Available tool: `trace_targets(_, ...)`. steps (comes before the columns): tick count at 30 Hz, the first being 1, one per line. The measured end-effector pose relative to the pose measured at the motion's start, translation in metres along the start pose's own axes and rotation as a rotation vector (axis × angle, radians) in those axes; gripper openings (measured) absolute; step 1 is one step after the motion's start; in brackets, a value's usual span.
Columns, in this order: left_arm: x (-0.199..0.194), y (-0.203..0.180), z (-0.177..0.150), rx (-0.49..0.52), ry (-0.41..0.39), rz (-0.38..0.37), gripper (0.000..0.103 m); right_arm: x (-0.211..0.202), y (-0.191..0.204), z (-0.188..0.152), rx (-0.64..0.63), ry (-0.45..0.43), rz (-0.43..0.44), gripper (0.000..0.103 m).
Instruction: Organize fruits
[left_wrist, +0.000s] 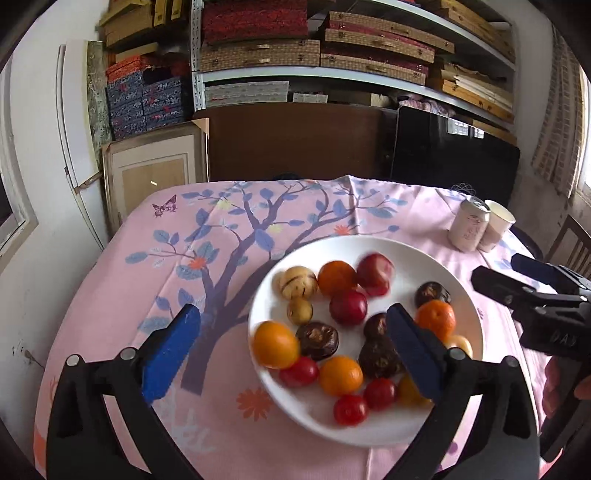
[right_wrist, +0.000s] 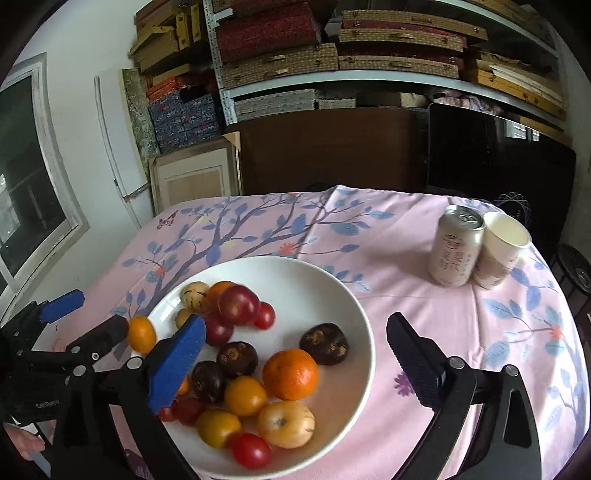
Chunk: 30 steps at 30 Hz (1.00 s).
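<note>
Fruits heaped on white plate (left_wrist: 402, 258), on table under pink tablecloth (left_wrist: 221, 258) with printed tree. Among them: oranges, one at near left rim (left_wrist: 275, 344), one toward right side (left_wrist: 436, 315); red plums near centre (left_wrist: 348, 306); dark brown round fruits (left_wrist: 317, 340); small red tomatoes at near edge (left_wrist: 351, 409); pale striped fruit at far left (left_wrist: 297, 282). One red fruit at far side (left_wrist: 375, 273) blurred.

Left gripper (left_wrist: 291, 350) spread wide open, holding nothing: left blue pad over tablecloth beside plate, right pad over right part of plate, above dark fruits. Cannot tell if touching them.

Right gripper (right_wrist: 295, 362) also wide open and empty, blue pad (right_wrist: 177, 365) over left part of plate (right_wrist: 325, 288), other finger over tablecloth just right of rim.

Drink can (right_wrist: 456, 251) and paper cup (right_wrist: 500, 251) standing upright at far right of table, touching, well apart from plate.
</note>
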<state>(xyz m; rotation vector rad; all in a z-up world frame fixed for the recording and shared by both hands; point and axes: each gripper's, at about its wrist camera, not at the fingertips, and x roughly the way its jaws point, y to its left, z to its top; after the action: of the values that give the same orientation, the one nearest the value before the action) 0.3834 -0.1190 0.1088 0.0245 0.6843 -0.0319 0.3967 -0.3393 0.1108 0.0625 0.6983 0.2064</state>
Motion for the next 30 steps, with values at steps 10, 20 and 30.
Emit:
trace_targets(10,-0.101,-0.009,-0.072,0.030,-0.140,0.070,0.099,-0.073,-0.009,-0.087,0.134,0.036,-0.060,0.099)
trace_targets(20,-0.121,-0.017,-0.129,0.031,-0.226,0.148,0.099,-0.099,0.012,-0.142,0.011,-0.063,-0.144,0.099)
trace_targets(30,-0.117,-0.017,-0.137,0.056,-0.187,0.148,0.099,-0.090,0.018,-0.147,-0.008,-0.018,-0.106,0.099)
